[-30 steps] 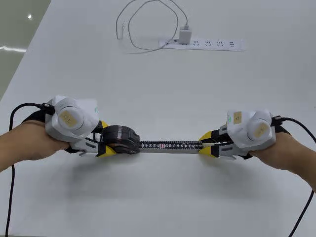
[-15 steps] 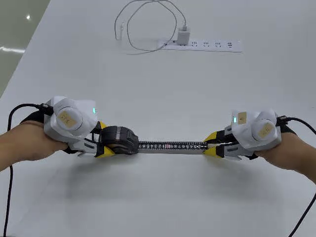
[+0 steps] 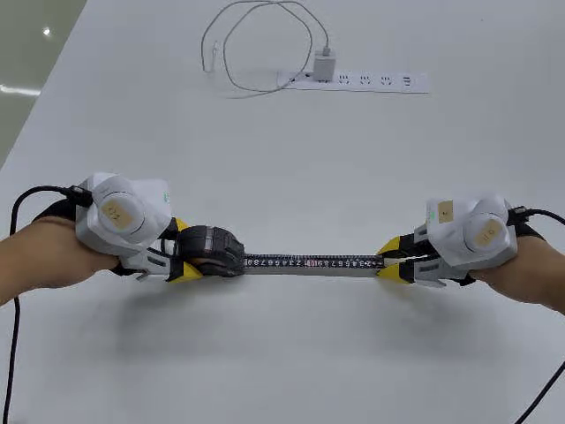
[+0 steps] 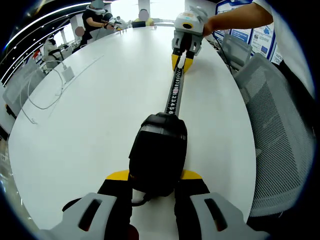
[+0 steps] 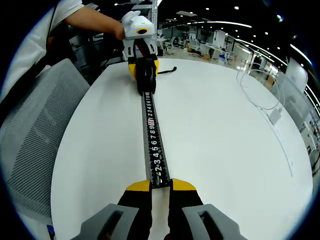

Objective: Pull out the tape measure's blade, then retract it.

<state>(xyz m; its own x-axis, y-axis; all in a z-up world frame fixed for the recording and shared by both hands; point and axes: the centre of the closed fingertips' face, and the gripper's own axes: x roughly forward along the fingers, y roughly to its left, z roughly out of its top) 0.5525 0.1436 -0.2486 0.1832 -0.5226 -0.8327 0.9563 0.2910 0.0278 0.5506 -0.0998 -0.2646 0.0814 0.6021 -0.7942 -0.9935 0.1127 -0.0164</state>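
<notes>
Head view: blade (image 3: 313, 262) spans open table (image 3: 282, 353).

Your tape measure case (image 4: 159, 150) looks like black plastic with a soft sheen; its blade (image 5: 154, 150) is a smooth dark strip, printed in white. The table (image 3: 309, 159) is matt, smooth white — the left gripper (image 3: 190, 250) and right gripper (image 3: 391, 260) wear glossy white plastic shells with yellow tips.

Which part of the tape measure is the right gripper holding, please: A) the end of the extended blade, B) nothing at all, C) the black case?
A: the right gripper is shut on the end of the blade, while the left gripper clamps the black case.
</notes>
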